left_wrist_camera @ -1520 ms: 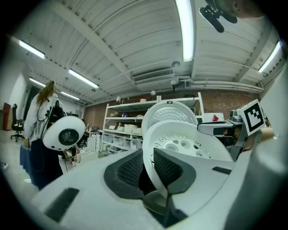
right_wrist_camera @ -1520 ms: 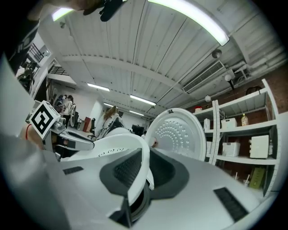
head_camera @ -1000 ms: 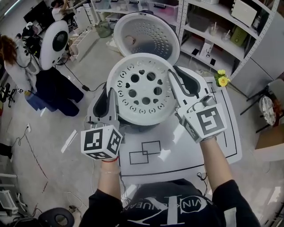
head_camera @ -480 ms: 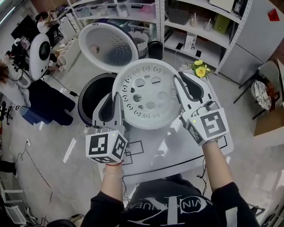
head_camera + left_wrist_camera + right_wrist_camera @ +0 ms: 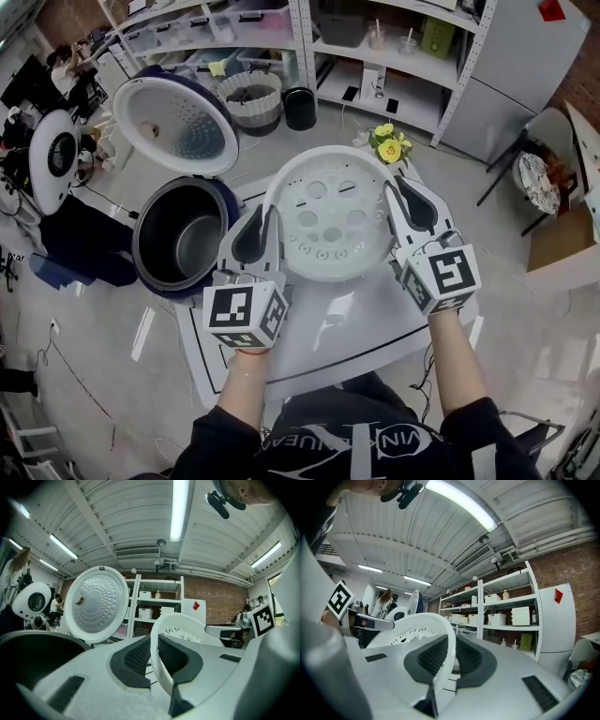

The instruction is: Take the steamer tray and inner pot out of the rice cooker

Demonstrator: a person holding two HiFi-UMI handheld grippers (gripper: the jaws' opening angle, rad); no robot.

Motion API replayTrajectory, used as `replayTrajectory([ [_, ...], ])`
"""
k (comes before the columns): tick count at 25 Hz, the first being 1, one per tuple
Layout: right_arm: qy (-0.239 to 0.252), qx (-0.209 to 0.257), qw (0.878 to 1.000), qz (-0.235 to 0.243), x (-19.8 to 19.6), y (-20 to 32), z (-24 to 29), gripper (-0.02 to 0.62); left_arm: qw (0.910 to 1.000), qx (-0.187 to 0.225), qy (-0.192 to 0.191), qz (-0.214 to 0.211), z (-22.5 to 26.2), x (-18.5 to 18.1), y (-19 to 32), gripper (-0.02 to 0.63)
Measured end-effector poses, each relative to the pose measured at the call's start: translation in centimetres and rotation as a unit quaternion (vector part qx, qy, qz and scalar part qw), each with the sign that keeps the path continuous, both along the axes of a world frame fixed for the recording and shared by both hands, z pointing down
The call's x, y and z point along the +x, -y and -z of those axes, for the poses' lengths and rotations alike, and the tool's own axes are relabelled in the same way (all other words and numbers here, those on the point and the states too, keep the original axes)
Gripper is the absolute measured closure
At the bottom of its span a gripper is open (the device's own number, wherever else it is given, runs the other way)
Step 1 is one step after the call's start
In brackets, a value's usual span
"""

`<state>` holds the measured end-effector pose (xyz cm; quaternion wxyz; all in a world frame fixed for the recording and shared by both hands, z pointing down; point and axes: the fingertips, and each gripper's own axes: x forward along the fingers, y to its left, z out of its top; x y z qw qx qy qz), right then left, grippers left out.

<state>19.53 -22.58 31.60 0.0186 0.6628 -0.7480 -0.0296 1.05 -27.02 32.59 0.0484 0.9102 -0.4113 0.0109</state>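
Both tongs (image 5: pixel 263 216) (image 5: pixel 395 187) tight on steamer tray (image 5: pixel 328 223)

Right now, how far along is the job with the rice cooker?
Done: the steamer tray is out of the rice cooker. In hand: the left hand-held gripper and the right hand-held gripper pinch its rim above the table. Left: the inner pot still sits in the cooker.

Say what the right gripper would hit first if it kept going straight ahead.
Likely the shelves. The right gripper, clamped on the steamer tray, aims over the yellow flowers, which seem to sit lower; heights are hard to judge.
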Motion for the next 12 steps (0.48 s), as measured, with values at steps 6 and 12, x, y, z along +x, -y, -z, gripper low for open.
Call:
replayTrajectory([
  [6, 0.029, -0.052, 0.998, -0.022, 4.2, 0.4, -6.0, 0.547, 0.9983, -0.051, 0.022, -0.016, -5.3, 4.2, 1.1, 0.557],
  [12, 0.051, -0.114, 0.992, -0.019, 5.4, 2.0, -12.9, 0.548, 0.99, -0.136, 0.034, -0.012, -12.9, 5.4, 2.9, 0.557],
])
